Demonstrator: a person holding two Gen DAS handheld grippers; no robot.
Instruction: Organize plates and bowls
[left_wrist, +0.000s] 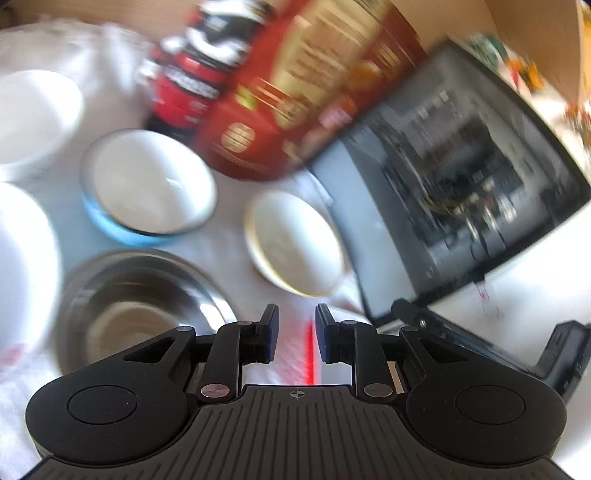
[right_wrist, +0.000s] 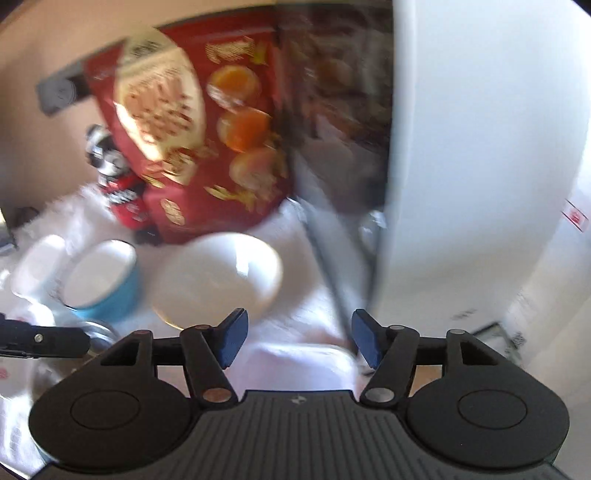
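Note:
My left gripper (left_wrist: 295, 317) hovers over the cloth-covered table, its jaws a narrow gap apart with nothing between them. Ahead of it lie a small white dish with a gold rim (left_wrist: 295, 243), a blue bowl with a white inside (left_wrist: 147, 184) and a steel bowl (left_wrist: 136, 306). White plates (left_wrist: 29, 118) sit at the far left. My right gripper (right_wrist: 297, 321) stands open and empty above a white bowl (right_wrist: 218, 277). In the right wrist view the blue bowl (right_wrist: 103, 280) is to the left of the white bowl. Both views are blurred.
A tall red box (left_wrist: 295, 85) and a red packet (left_wrist: 184, 74) stand behind the bowls. A dark glass-fronted appliance (left_wrist: 461, 177) fills the right side, with its white body (right_wrist: 480, 147) close by my right gripper. A white container (right_wrist: 306, 365) lies below the right fingers.

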